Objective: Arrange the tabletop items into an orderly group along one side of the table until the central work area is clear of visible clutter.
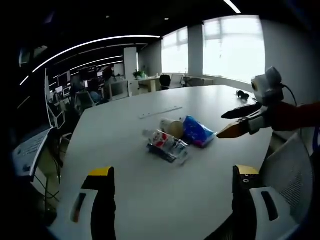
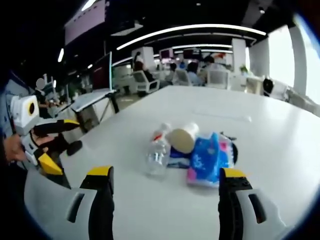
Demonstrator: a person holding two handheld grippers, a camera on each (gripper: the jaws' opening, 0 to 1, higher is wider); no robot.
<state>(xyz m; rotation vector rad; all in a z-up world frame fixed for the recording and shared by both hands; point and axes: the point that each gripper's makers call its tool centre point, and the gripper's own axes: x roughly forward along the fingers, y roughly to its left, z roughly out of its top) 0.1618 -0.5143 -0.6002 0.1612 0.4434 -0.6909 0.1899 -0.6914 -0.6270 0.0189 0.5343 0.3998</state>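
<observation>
We see a broad white table [image 1: 150,165] in an open office, desks and monitors off left, bright windows to the right. Our left gripper [image 1: 172,187] holds its jaws wide apart, grasping nothing; ahead of it, between the jaws, lie a plastic bottle [image 1: 167,145], a paper cup [image 1: 172,127] tipped on its side and a blue tissue pack [image 1: 197,131], touching. The right gripper [image 2: 162,187] is likewise wide open and empty.

White table [image 1: 150,195]: bottle [image 2: 158,152], paper cup [image 2: 183,137], blue packet [image 2: 210,159] clustered mid-table.
</observation>
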